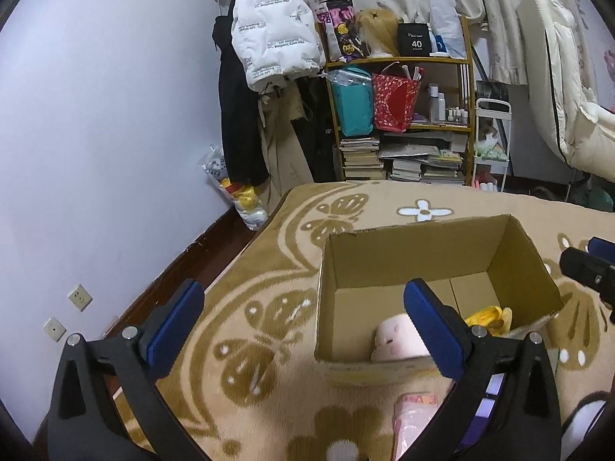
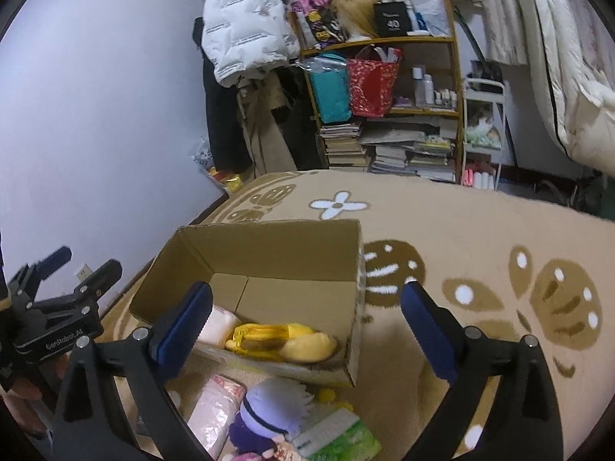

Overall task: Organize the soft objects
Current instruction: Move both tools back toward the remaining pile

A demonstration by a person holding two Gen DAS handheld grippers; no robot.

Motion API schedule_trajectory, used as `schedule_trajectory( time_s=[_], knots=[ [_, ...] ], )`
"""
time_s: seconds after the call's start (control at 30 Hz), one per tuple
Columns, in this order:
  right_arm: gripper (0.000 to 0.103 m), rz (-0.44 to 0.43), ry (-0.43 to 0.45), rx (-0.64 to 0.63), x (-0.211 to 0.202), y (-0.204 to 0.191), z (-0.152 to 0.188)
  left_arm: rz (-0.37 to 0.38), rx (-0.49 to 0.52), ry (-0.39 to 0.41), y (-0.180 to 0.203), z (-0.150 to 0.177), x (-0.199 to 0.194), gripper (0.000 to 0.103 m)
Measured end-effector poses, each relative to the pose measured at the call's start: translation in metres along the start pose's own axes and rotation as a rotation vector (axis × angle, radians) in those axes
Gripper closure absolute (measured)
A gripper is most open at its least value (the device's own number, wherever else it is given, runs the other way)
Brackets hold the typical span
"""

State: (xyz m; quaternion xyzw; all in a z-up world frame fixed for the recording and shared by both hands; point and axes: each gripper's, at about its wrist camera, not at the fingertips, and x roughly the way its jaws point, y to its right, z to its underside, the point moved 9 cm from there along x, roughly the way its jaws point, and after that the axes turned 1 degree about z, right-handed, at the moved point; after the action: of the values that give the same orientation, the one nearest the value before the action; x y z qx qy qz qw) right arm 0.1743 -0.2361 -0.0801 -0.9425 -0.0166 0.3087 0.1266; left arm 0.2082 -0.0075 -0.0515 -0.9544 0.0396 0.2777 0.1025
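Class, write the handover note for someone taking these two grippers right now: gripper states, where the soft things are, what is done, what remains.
Left gripper: open, empty, above the near-left of the cardboard box.
Right gripper: open, empty, over the box's near edge.
Done: pink plush and yellow plush lie in the box.
Left: pink packet, purple-haired doll and green tissue pack lie on the blanket in front of the box.
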Motion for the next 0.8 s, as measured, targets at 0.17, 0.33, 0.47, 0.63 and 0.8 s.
schedule_trajectory(
  time_s=[0.17,0.33,0.47,0.63,0.8],
  knots=[
    [0.001,0.010,-0.003,0.035,-0.014,0.011,0.007,0.015,-0.005,-0.017,0.001,0.005,-0.011,0.000],
    [0.001,0.017,-0.009,0.061,-0.027,0.016,0.014,0.015,-0.003,-0.039,0.000,0.013,-0.021,0.000],
    [0.001,0.021,-0.024,0.057,-0.035,0.014,0.024,0.036,-0.032,-0.088,-0.003,0.024,-0.027,0.000],
    [0.001,0.019,-0.050,0.054,-0.042,0.008,0.040,0.082,-0.093,-0.134,-0.010,0.041,-0.040,0.000],
    [0.001,-0.006,-0.088,0.081,-0.046,-0.003,0.063,0.076,-0.113,-0.166,-0.016,0.057,-0.046,0.000]
  ],
)
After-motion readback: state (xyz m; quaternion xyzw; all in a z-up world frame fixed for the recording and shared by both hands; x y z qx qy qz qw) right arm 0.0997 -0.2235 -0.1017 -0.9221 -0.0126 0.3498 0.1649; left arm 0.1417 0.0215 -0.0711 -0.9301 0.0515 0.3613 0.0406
